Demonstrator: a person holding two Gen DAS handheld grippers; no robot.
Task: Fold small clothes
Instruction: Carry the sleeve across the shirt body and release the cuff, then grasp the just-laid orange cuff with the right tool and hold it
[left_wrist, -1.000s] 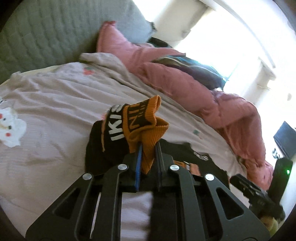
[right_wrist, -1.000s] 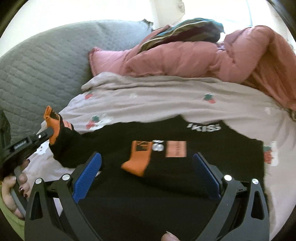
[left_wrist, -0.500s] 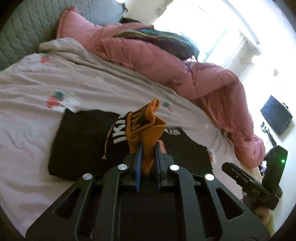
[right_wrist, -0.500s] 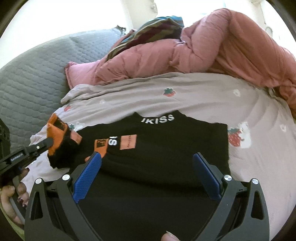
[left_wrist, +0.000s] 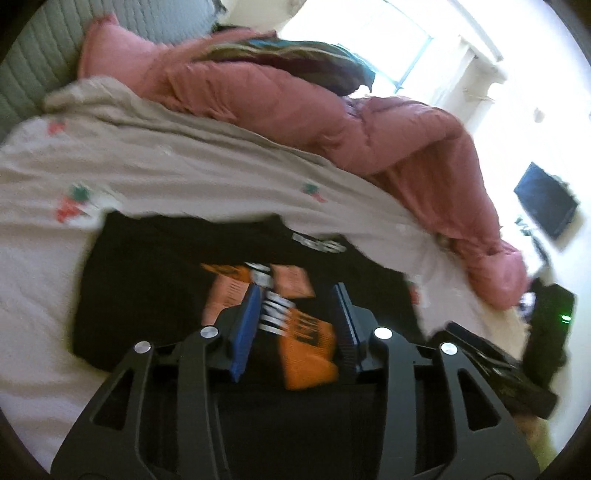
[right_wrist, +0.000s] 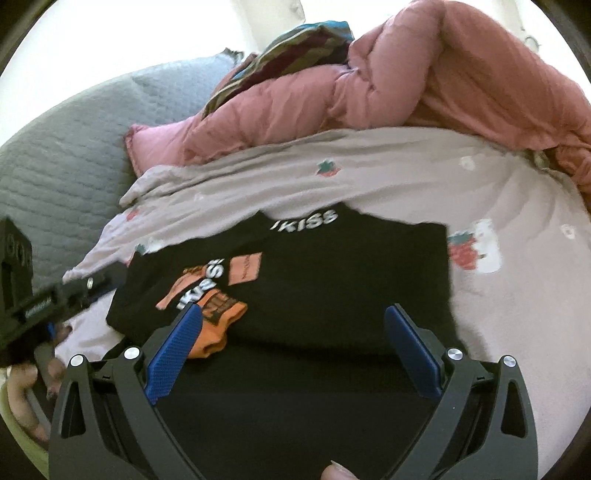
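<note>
A small black top (left_wrist: 147, 280) printed "KISS" lies flat on the bedsheet (left_wrist: 184, 166). Its sleeve is folded across the chest, and the orange cuff (left_wrist: 306, 347) rests on the black cloth. My left gripper (left_wrist: 297, 295) hovers over that cuff with its jaws opening; the cuff lies between the blue pads, which stand apart from it. In the right wrist view, the right gripper (right_wrist: 293, 314) is wide open above the lower part of the top (right_wrist: 332, 280), holding nothing. The cuff (right_wrist: 218, 321) sits beside its left pad. The left gripper (right_wrist: 55, 299) shows at the left edge.
A pink duvet (right_wrist: 443, 85) is bunched along the far side of the bed, with a dark striped cloth (right_wrist: 295, 48) on it. A grey quilted headboard (right_wrist: 55, 155) stands at the left. A hand (right_wrist: 22, 398) holds the left gripper. A dark screen (left_wrist: 546, 205) is far right.
The left gripper carried the orange-cuffed sleeve across the top, then let it go as its jaws parted; the sleeve now lies on the chest. The right gripper stayed open.
</note>
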